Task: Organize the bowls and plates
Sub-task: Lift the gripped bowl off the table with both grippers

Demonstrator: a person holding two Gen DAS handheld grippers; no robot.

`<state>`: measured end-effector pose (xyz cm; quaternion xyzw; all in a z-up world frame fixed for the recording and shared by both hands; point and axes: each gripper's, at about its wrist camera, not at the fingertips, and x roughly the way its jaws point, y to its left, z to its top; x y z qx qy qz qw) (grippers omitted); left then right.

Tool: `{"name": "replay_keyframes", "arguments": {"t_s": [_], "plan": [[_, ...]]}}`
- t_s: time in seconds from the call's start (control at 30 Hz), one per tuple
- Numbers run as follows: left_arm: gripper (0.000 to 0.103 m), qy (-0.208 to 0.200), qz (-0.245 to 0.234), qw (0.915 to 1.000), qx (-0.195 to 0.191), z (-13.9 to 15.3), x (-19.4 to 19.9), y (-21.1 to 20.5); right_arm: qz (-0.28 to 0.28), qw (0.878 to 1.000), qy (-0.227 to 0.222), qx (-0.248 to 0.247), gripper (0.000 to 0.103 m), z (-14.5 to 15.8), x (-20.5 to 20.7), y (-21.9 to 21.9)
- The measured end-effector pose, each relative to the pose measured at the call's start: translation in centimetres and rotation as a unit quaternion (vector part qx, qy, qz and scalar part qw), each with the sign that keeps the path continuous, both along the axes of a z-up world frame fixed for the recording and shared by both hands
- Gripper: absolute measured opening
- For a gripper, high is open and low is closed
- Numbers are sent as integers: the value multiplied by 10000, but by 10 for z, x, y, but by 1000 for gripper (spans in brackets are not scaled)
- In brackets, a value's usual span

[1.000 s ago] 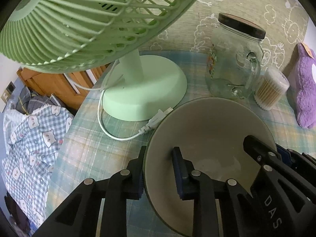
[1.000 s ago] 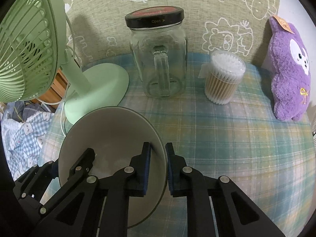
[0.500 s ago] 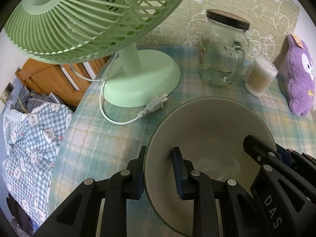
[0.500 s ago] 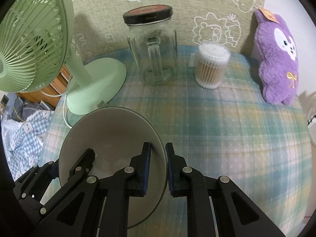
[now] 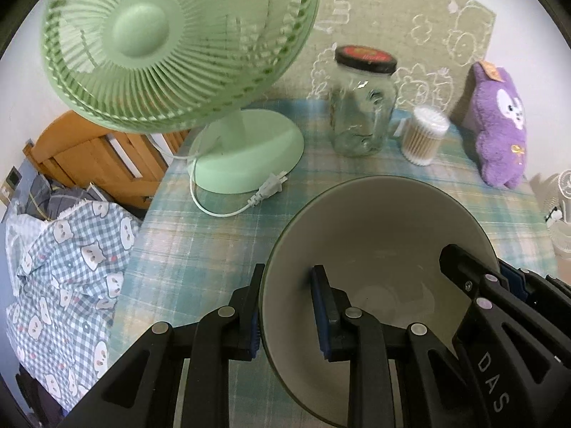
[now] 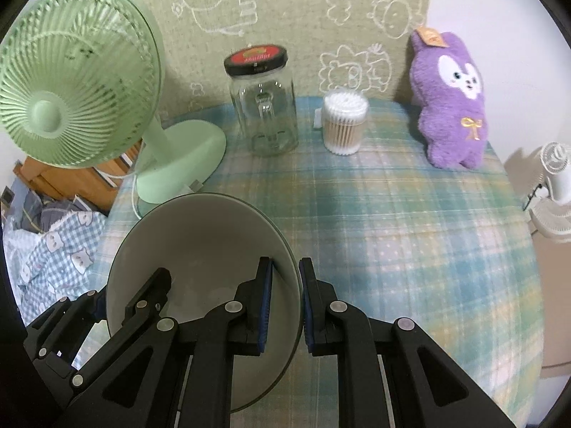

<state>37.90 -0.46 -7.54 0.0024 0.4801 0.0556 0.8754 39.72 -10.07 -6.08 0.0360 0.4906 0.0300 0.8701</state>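
My left gripper [image 5: 288, 308] and right gripper [image 6: 284, 308] each pinch opposite rims of the grey bowl [image 5: 385, 235]; stiff, glazed, probably slippery and breakable

We see one bowl held over a table, with a row of things behind it.

From the right wrist view, the bowl [image 6: 200, 249] sits nearest us over the table [image 6: 392, 232], the left gripper [image 6: 107, 299] on its left rim and the right gripper [image 6: 285, 303] on its right rim — one finger inside, one outside each. Behind it along the back edge, left to right: the fan [image 6: 71, 100], the jar [image 6: 266, 107], the cotton swab tub [image 6: 344, 123] just beside the jar, and the plush toy [image 6: 453, 100] at the far right. The fan's plug [image 5: 269, 187] lies on the table between fan base and bowl — bedding [image 5: 64, 267] lies off the table's left edge.
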Motion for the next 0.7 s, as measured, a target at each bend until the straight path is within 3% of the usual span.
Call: {"name": "replay_keyframes", "arguments": {"t_s": [0.4,0.7], "plan": [[23,-343,-253,9991,-49,51,-41,-8,-279,9990,-353,-22,18,59,-55,-7],[23,-516,-415,9978,-92,79,-80,-10,-420,9978,-509,-78,18,88,-101,-6]]}}
